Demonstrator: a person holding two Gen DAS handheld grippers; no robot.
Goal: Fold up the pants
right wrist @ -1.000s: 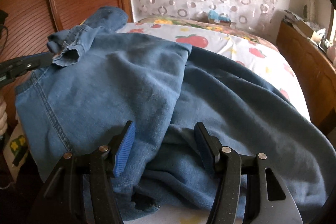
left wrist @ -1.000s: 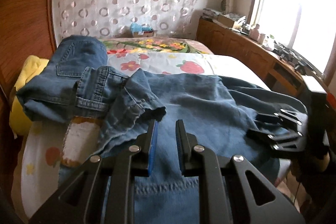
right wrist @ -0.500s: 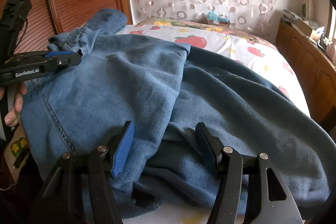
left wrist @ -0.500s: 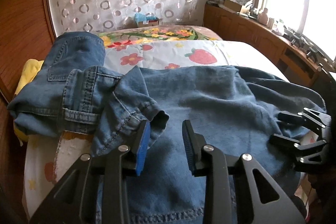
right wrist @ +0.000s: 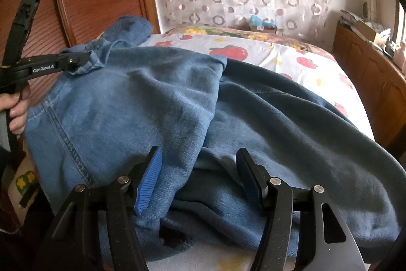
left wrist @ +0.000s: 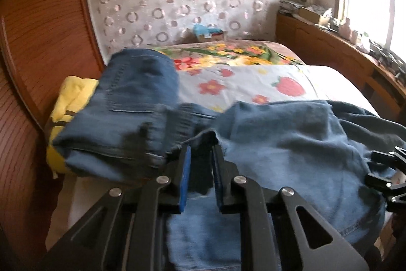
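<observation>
Blue denim pants [right wrist: 152, 98] lie crumpled across the bed, one lighter leg folded over a darker part [right wrist: 291, 123]. In the left wrist view the pants [left wrist: 291, 149] fill the lower right. My left gripper [left wrist: 200, 151] has its jaws closing, with the rumpled hem [left wrist: 177, 118] between the blue pads. From the right wrist view the left gripper [right wrist: 83, 59] pinches that hem at the far left, held by a hand [right wrist: 15, 113]. My right gripper [right wrist: 200, 156] stands open over the near folds, pads apart on either side of the cloth; it also shows as the right gripper [left wrist: 388, 169].
A second, darker pair of folded jeans [left wrist: 132, 106] rests on a yellow bundle [left wrist: 68, 98] by the wooden headboard [left wrist: 38, 55]. The flowered sheet [left wrist: 253, 83] shows beyond. A wooden cabinet [left wrist: 342, 60] with clutter runs along the right, under the window.
My left gripper opened, moved forward and left to the hem, then narrowed on it. The right gripper has stayed in place, open.
</observation>
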